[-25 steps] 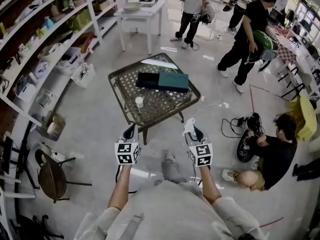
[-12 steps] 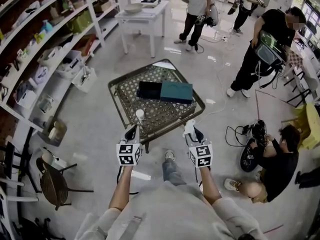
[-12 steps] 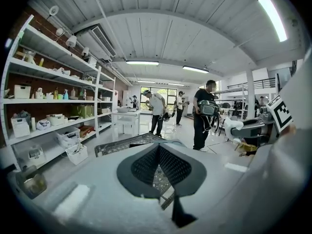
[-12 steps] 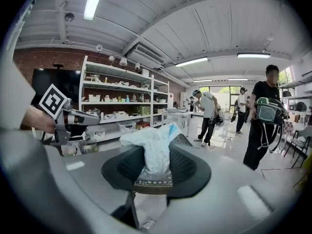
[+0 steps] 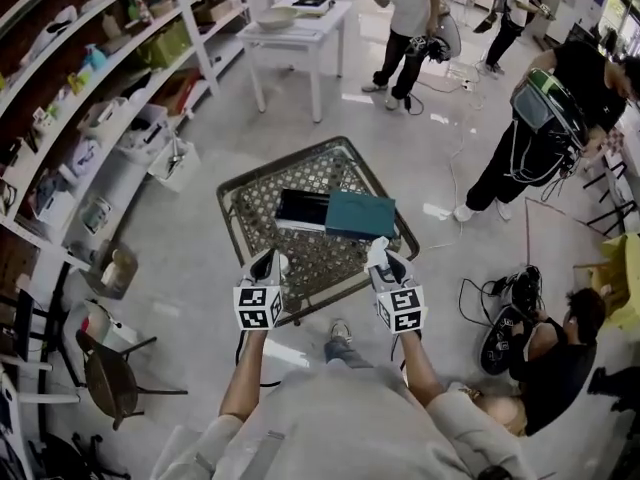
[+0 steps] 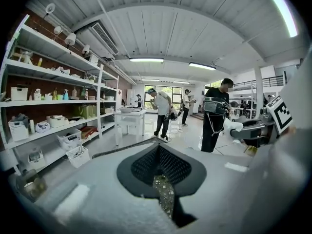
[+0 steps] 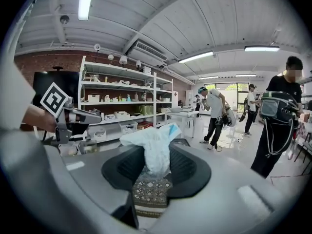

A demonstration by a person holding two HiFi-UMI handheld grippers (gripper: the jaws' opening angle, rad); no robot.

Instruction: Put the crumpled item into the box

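The crumpled item [image 7: 153, 147], white with a little blue at its upper right, is sitting in the right gripper [image 7: 155, 165]. In the right gripper view its long axis is running up and down: the narrow lower end is going down between the fingers [image 7: 191, 172], and the broad, bunched end is standing up above them and spreading a little to the left. These fingers are standing about half apart and are pressing on the item from both sides, so it is hanging clear of the lattice worktop [image 5: 262, 193], over its near edge. The box [image 5: 355, 215], a black part and a teal part side by side, is lying on the worktop beyond the gripper, apart from the item. The left gripper [image 6: 159, 165] is hovering over the near left edge of the worktop; its fingers [image 6: 140, 167] are leaving only a narrow slit, with nothing between them, and the lattice is showing through it.
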